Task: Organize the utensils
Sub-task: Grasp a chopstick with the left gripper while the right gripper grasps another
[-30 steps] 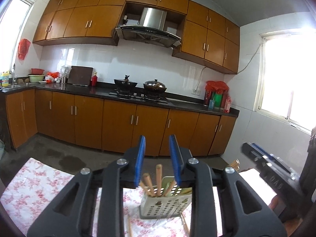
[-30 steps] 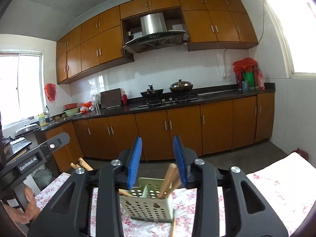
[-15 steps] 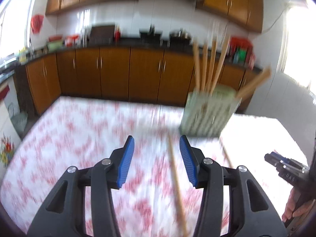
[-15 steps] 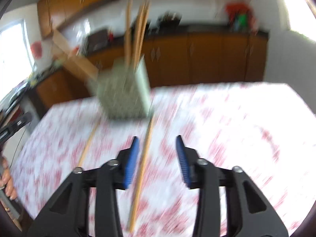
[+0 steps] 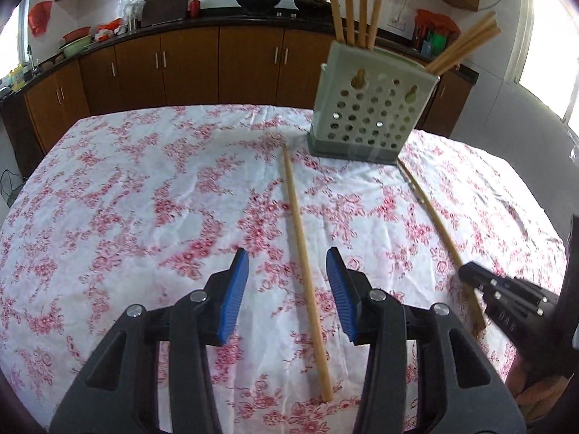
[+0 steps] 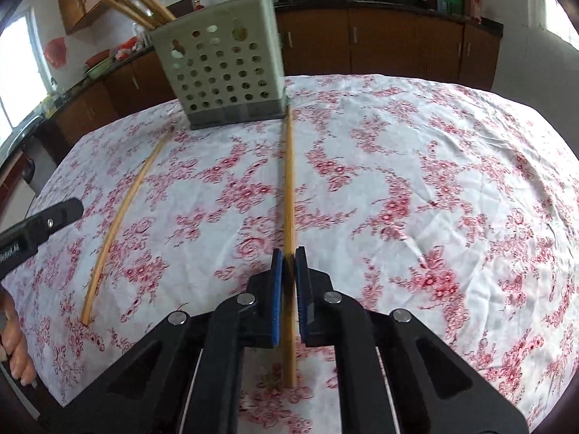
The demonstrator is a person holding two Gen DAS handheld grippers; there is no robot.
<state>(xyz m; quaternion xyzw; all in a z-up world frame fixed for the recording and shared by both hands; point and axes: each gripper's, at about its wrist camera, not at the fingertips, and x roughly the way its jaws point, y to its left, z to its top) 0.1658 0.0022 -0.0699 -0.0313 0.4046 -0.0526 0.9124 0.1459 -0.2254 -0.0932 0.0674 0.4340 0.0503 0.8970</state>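
Kitchen cabinets stand behind a table with a flowered tablecloth, and on it two loose chopsticks lie in front of a perforated holder. On the left side, the left gripper hangs with its blue pads spread wide, and the left chopstick lies straight under the gap, its long axis running away from the gripper toward the holder. On the right side, the right gripper has its pads pressed together on the right chopstick, which also points lengthwise at the holder's base, its far tip just beside that base. The holder already keeps some chopsticks: about four upright and two or three leaning outward; the exact number I cannot tell. So I judge the right hand is nearer to finishing its pick, while the left one only needs to descend and close along the same line.
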